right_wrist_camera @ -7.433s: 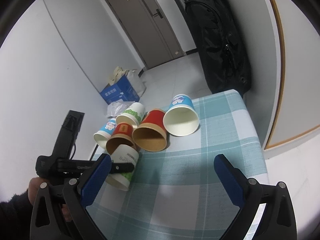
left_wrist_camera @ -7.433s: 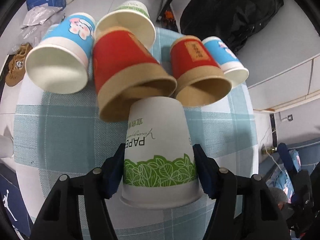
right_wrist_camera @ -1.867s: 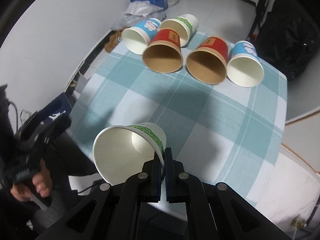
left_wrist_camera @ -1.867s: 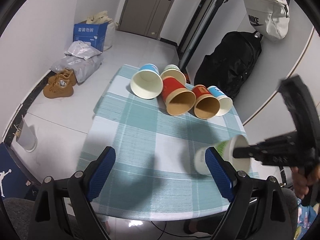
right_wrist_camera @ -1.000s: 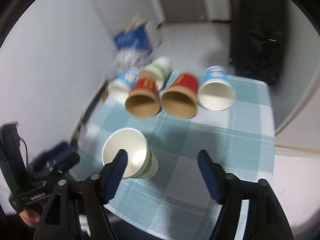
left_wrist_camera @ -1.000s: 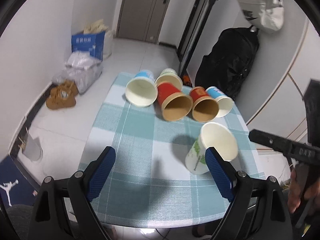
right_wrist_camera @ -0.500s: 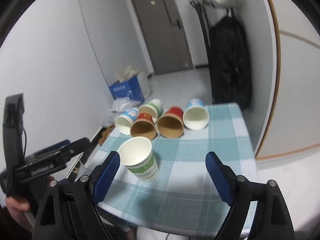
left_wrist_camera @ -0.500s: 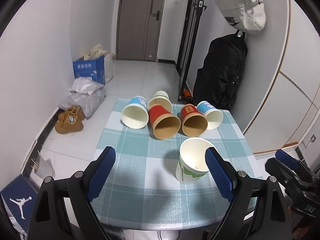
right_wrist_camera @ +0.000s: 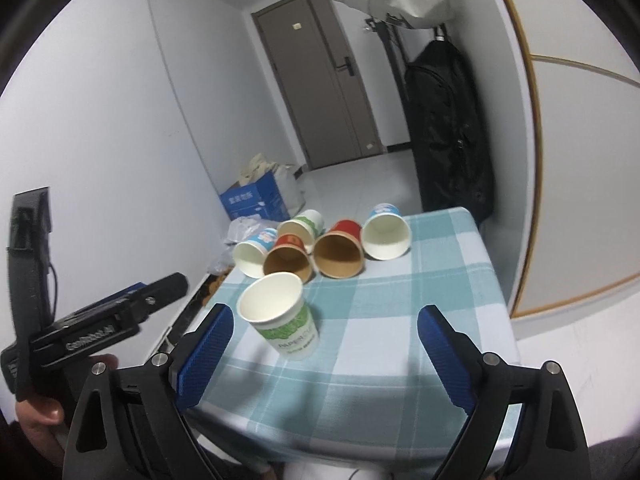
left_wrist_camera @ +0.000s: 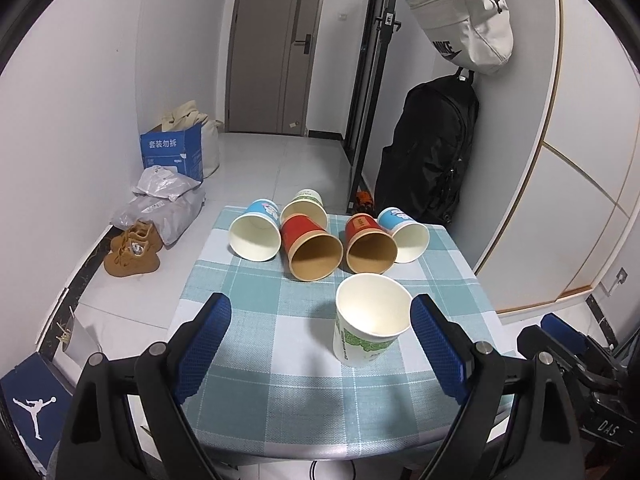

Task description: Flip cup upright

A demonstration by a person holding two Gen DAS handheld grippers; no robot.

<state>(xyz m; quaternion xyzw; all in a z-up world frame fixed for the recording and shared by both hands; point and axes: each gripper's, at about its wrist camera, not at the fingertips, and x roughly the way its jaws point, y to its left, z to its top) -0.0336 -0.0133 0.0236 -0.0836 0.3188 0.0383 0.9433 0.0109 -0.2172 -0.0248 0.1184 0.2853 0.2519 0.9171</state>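
The white paper cup with green leaf print (left_wrist_camera: 370, 322) (right_wrist_camera: 280, 314) stands upright, mouth up, on the teal checked tablecloth (left_wrist_camera: 260, 344) (right_wrist_camera: 384, 320), centre right in the left wrist view. The left gripper (left_wrist_camera: 320, 344) and the right gripper (right_wrist_camera: 322, 354) are both spread wide, holding nothing. Five paper cups lie on their sides in a row above it, including a red paper cup (left_wrist_camera: 310, 246)

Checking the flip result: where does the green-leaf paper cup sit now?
The green-leaf paper cup stands upright, mouth up, on the checked tablecloth, just in front of the two red cups lying on their sides.
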